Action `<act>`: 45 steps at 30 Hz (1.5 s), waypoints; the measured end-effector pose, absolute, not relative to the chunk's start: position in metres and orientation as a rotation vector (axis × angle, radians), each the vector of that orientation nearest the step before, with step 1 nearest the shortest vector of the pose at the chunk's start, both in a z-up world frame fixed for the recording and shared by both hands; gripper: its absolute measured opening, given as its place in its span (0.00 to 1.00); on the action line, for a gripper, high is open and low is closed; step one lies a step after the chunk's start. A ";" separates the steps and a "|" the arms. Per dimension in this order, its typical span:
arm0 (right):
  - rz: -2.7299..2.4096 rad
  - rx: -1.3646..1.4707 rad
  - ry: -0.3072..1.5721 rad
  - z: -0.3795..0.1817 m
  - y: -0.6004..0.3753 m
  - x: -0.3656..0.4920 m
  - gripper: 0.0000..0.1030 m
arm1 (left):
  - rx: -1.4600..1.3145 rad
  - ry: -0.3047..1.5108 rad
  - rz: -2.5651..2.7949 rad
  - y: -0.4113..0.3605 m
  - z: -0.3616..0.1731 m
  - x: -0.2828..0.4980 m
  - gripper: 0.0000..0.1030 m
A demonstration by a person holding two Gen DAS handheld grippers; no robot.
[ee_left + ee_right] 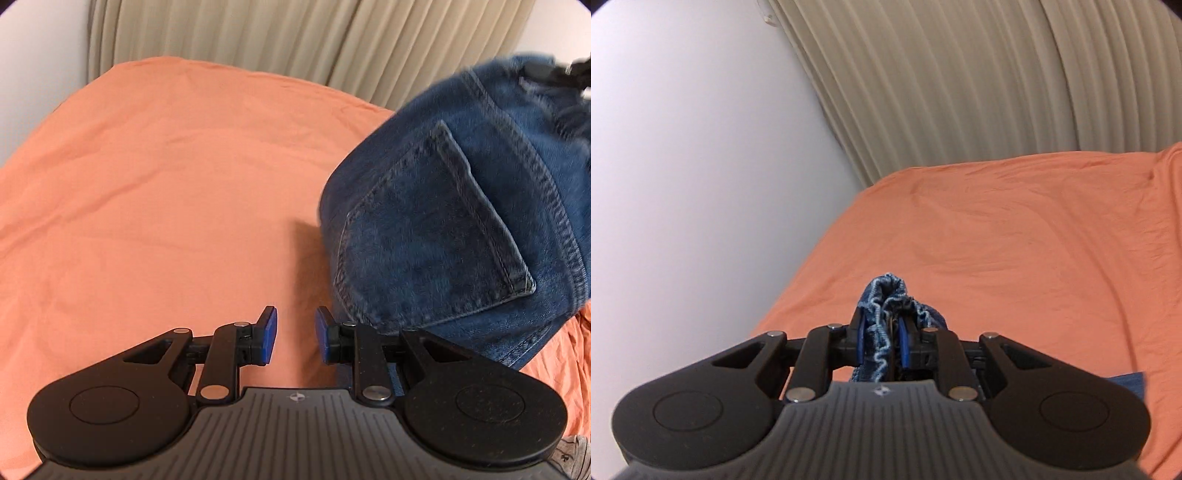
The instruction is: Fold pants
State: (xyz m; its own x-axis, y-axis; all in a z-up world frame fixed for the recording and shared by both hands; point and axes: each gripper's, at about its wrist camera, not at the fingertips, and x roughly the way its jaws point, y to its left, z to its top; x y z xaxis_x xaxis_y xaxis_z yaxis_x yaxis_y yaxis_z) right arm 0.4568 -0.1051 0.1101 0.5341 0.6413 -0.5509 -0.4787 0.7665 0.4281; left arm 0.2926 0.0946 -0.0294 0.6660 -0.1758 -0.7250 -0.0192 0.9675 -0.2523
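Observation:
Blue denim pants (461,221) hang lifted at the right of the left wrist view, back pocket facing me, above the orange bed sheet (166,184). My left gripper (295,334) is open and empty, just left of the pants' lower edge, above the sheet. My right gripper (882,338) is shut on a bunched, frayed edge of the pants (886,295) and holds it above the sheet (1015,240). The right gripper shows as a dark blurred shape (554,72) at the top of the pants in the left wrist view.
Beige pleated curtains (960,81) hang behind the bed, with a white wall (683,166) to the left. The bed's far edge runs along the curtains. A bit of grey cloth (569,448) shows at the lower right corner.

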 end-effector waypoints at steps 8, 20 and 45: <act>0.483 0.227 0.884 0.054 -0.205 0.485 0.12 | -0.209 0.860 -0.186 0.066 -0.042 0.329 0.27; 0.271 0.434 1.075 -0.143 -0.308 0.550 0.13 | -0.117 0.895 -0.223 0.039 -0.072 0.380 0.27; 0.301 0.127 0.859 -0.120 -0.268 0.476 0.24 | -0.021 0.960 0.009 0.044 -0.121 0.460 0.26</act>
State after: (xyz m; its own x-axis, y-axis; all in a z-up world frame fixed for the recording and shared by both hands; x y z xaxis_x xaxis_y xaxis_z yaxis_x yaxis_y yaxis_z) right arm 0.4764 -0.2679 -0.1198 0.6143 0.3109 -0.7252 -0.2097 0.9504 0.2298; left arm 0.4601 0.0438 -0.1206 0.5739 -0.0017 -0.8189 -0.0168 0.9998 -0.0138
